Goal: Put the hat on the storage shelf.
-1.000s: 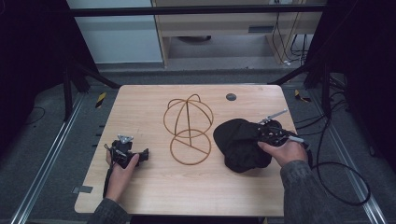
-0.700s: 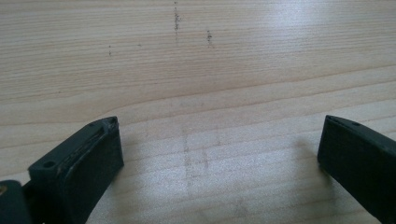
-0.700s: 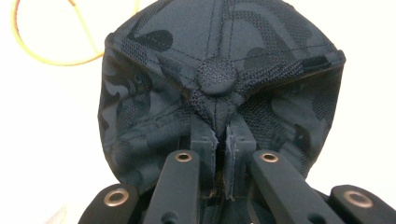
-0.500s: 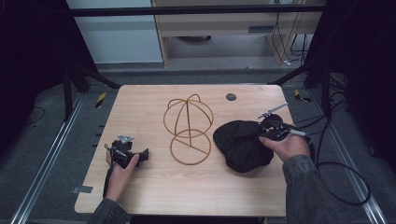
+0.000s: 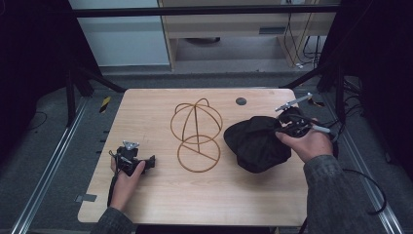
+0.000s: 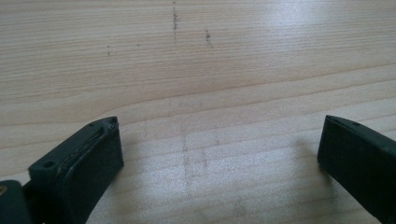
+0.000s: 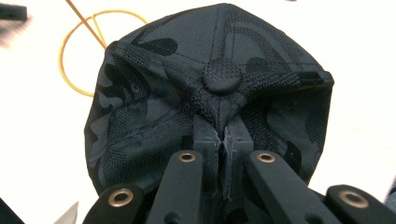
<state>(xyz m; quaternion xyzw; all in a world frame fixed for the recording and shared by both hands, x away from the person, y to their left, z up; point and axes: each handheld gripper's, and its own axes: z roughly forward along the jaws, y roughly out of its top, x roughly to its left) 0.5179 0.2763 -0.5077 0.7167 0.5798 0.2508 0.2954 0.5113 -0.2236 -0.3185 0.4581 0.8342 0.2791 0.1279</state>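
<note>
Right gripper (image 5: pixel 287 127): held in the person's right hand (image 5: pixel 308 144) at the right side of the wooden table (image 5: pixel 160 200). Jaws pressed together on a fold of the dark cap (image 5: pixel 257 142), pinching the fabric just below the crown button (image 7: pixel 221 77) as seen in the right gripper view. Fabric visibly caught between the 2 jaw faces. Cap (image 7: pixel 205 102) spread out ahead of the jaws, crown toward the camera, dark camouflage pattern and mesh panels visible.

Cap position in the high view: on the table's right half, bunched into a rounded heap, directly left of the right gripper and touching it. Lifted off or resting on the tabletop: cannot tell.

Wire hat stand (image 5: pixel 197 135): at the table centre, just left of the cap and apart from it, consisting of a domed wire frame above a flat wire ring. Ring (image 7: pixel 93 51) also visible behind the cap in the right gripper view.

Left gripper (image 5: pixel 148 162): held in the left hand (image 5: pixel 125 181) near the table's left front edge, well apart from cap and stand. Jaws spread wide in the left gripper view (image 6: pixel 219 154), with bare wood grain between them.

Small dark round disc (image 5: pixel 240 101): on the tabletop near the far edge, beyond the cap.
</note>
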